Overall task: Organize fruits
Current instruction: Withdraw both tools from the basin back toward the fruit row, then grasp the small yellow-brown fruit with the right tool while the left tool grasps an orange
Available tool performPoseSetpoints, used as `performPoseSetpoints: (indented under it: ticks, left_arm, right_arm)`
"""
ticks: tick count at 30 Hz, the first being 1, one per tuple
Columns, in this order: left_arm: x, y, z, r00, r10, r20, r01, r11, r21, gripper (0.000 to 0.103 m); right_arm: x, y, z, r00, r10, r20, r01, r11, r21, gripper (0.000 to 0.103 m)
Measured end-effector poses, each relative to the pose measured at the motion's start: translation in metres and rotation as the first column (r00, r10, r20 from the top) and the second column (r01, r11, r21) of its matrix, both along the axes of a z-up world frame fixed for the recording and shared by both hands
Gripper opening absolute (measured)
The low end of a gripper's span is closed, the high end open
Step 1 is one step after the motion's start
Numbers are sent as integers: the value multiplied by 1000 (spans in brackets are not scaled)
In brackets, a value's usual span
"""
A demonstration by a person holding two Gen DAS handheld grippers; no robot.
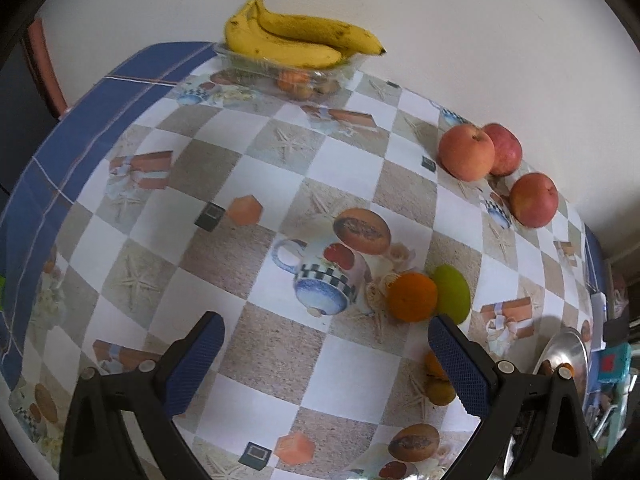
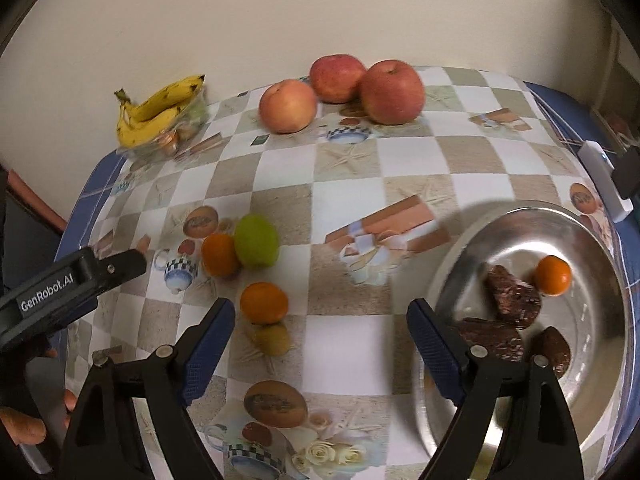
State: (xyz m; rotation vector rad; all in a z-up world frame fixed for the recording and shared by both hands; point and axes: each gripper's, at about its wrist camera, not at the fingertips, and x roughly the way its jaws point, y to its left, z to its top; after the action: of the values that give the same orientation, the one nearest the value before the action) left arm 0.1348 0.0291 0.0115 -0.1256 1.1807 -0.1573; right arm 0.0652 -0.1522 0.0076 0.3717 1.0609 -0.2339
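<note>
right wrist view takes in the checked tablecloth (image 2: 348, 168) over the whole table, with a wall behind. on its right side sits the big metal plate (image 2: 592, 380), holding three dark brown pieces (image 2: 514, 294) and one small orange (image 2: 553, 275). at the far edge three apples (image 2: 392, 92) stand close together, two of them touching. in the far left corner a bunch of bananas (image 2: 160, 110) lies on top of a clear plastic tray (image 1: 288, 66) with small fruit inside. mid-table, a green fruit (image 2: 256, 241) touches an orange (image 2: 219, 254); nearer, another orange (image 2: 264, 303) touches a small yellow-green fruit (image 2: 274, 339). the right gripper (image 2: 320, 340) hangs above the cloth between that pair and the plate, fingers spread wide, nothing between them. the left gripper (image 1: 324, 364) is likewise wide apart and empty, above the cloth just short of the green fruit and orange.
</note>
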Motion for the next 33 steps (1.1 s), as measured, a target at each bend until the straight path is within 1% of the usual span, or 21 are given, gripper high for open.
performPoseSetpoints:
  ticks: [4, 7, 10, 12, 14, 15, 18, 20, 21, 23, 24, 28, 31, 33]
  left_arm:
    - [1, -11, -18, 998, -27, -53, 27, 1000, 9, 103]
    - [1, -17, -33, 995, -34, -91, 37, 999, 27, 103]
    - [2, -22, -42, 994, -41, -103, 46, 998, 49, 103]
    - [3, -23, -44, 994, -40, -101, 45, 998, 53, 103]
    - [4, -24, -44, 995, -37, -97, 42, 998, 52, 103]
    - [4, -24, -44, 995, -34, -94, 38, 998, 49, 103]
    - [5, -21, -43, 997, -11, -77, 13, 1000, 27, 103]
    - [6, -19, -43, 998, 4, -69, -3, 1000, 13, 103]
    - [5, -17, -42, 998, 5, -67, -5, 1000, 11, 103]
    - [6, -18, -42, 998, 7, -59, -7, 1000, 7, 103]
    - [5, -17, -41, 998, 6, -55, -6, 1000, 3, 103]
    - [5, -15, -35, 999, 18, -32, -19, 999, -39, 103]
    - [7, -16, -35, 999, 7, -53, -13, 994, -107, 103]
    - [8, -18, -35, 998, 10, -70, -18, 993, -119, 103]
  right_arm:
    - [6, 6, -12, 999, 24, -29, -24, 1000, -2, 75]
    - [8, 8, -23, 998, 33, -55, -33, 999, 8, 72]
    - [11, 12, -33, 995, 53, -83, -51, 998, 23, 67]
    - [13, 15, -38, 993, 65, -94, -61, 997, 35, 64]
    - [15, 19, -42, 991, 82, -105, -78, 996, 36, 57]
    - [16, 21, -44, 990, 92, -109, -88, 996, 33, 56]
    - [18, 28, -47, 987, 115, -110, -112, 993, 30, 50]
    - [19, 31, -47, 986, 129, -102, -126, 992, 28, 44]
    - [20, 33, -48, 986, 135, -99, -133, 991, 26, 42]
    - [21, 35, -49, 985, 142, -96, -141, 990, 23, 35]
    - [21, 35, -49, 986, 141, -93, -140, 990, 22, 33]
    - [23, 35, -53, 984, 148, -97, -146, 989, 31, 29]
    - [24, 34, -53, 984, 147, -96, -145, 989, 25, 28]
    - [23, 32, -53, 985, 140, -97, -138, 990, 24, 28]
